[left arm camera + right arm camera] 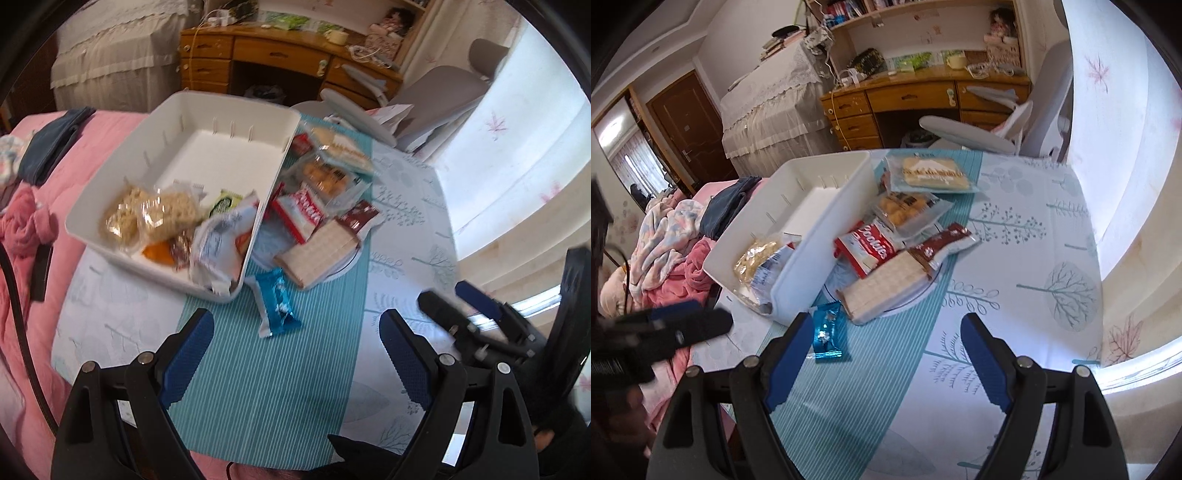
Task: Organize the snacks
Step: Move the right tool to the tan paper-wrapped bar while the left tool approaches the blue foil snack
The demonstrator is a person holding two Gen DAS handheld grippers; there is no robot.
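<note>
Left wrist view
Left gripper point(295, 354): spread wide, nothing between the pads, hovering over the striped teal mat point(266, 387).
Blue packet point(277, 301): lying on the mat just outside the near corner of the white bin point(122, 162), dead ahead of the left gripper, long axis running roughly along the fingers' line.
Bin: partly filled at that near end, far half bare.
Right gripper point(469, 299): out to the packet's right, blurred.

Right wrist view
Right gripper point(882, 354): also spread, empty.
Blue packet point(829, 334): just beside the bin's near corner point(790, 295), close to this gripper's left finger point(786, 362), off-centre.
Snack pile on the plate point(886, 236): beside the bin's long wall, beyond the packet.
Nearer hand: my judgement, the left is better lined up; the right would have to shift left.
</note>
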